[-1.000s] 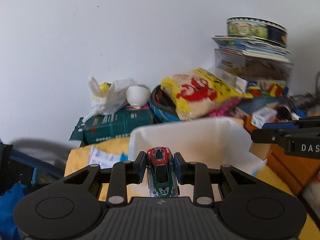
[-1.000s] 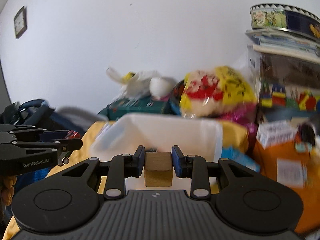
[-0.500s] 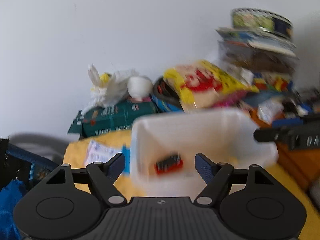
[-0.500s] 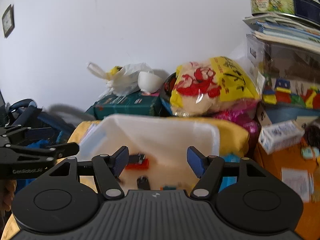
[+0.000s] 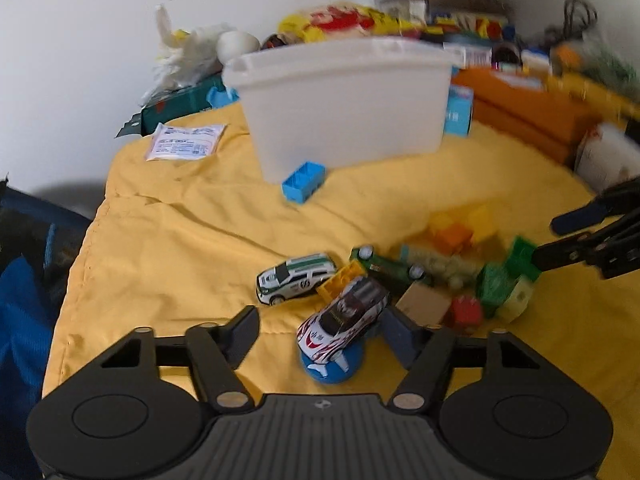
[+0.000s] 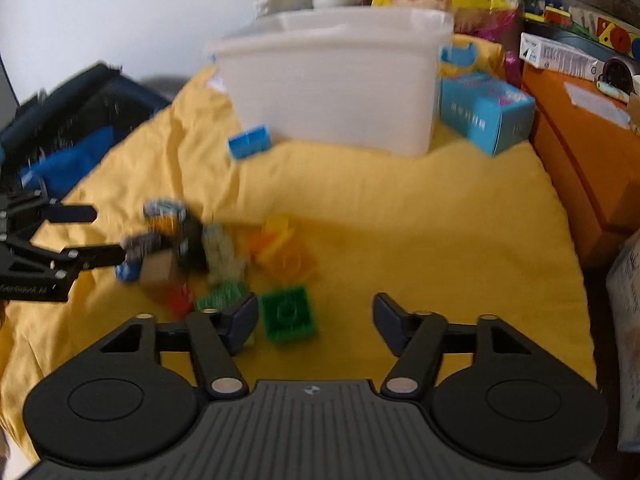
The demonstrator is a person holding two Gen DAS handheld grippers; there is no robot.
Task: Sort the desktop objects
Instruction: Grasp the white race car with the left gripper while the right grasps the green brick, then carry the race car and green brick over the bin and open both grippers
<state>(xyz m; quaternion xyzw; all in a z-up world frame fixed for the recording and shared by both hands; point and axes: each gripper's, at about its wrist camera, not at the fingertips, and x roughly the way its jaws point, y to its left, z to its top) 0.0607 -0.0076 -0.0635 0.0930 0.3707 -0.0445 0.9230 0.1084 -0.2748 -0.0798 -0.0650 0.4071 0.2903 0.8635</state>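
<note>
My left gripper [image 5: 320, 330] spread wide, empty; flame-painted car [image 5: 344, 316] sits between fingers atop blue disc, long axis nose-toward-me. My right gripper [image 6: 316, 318] spread, empty; green brick [image 6: 289, 314] nearer left finger. White bin [image 6: 332, 80] far ahead.

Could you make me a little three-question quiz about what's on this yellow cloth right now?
1. True or false: both grippers are open and hold nothing.
2. Which toy lies between the left gripper's fingers? A) white flame car B) blue brick C) teal box
3. What lies against the tub's front wall?

Key
1. True; the right gripper is open too.
2. A, the flame car.
3. A blue brick.
</note>
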